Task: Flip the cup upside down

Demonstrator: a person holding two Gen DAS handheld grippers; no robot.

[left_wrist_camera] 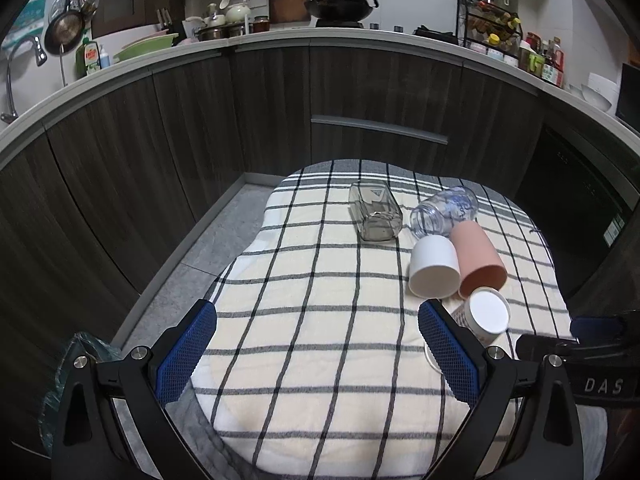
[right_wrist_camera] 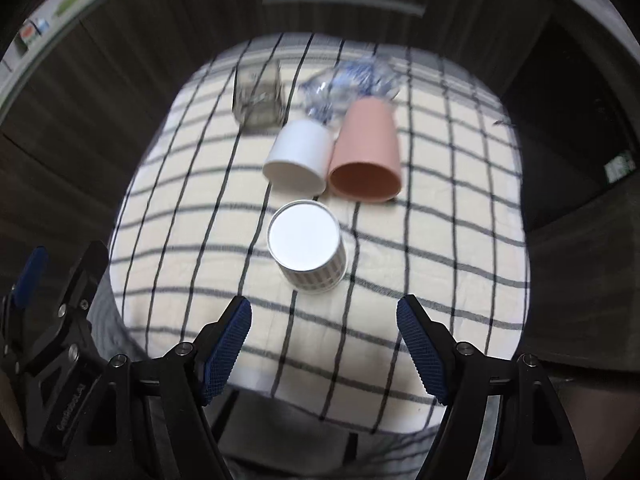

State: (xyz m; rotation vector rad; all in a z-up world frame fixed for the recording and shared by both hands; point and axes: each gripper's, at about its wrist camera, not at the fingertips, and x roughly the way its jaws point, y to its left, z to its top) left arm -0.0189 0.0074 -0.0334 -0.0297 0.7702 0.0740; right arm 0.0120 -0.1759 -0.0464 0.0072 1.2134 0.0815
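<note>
Several cups lie on a checked cloth (left_wrist_camera: 312,288). A striped paper cup (right_wrist_camera: 308,246) stands upside down, its white base up; it also shows in the left wrist view (left_wrist_camera: 486,314). A white cup (right_wrist_camera: 298,160) and a pink cup (right_wrist_camera: 366,156) lie on their sides with mouths toward me. A clear square glass (left_wrist_camera: 376,212) and a clear patterned glass (left_wrist_camera: 444,210) lie on their sides behind them. My right gripper (right_wrist_camera: 324,328) is open and empty, just short of the striped cup. My left gripper (left_wrist_camera: 318,336) is open and empty over the cloth, left of the cups.
Dark wood cabinets (left_wrist_camera: 200,128) ring the small table on the far side, with a drawer handle (left_wrist_camera: 380,128). A counter above holds a wok (left_wrist_camera: 340,2), bottles and a spice rack (left_wrist_camera: 492,24). A grey floor strip (left_wrist_camera: 208,240) lies left of the table.
</note>
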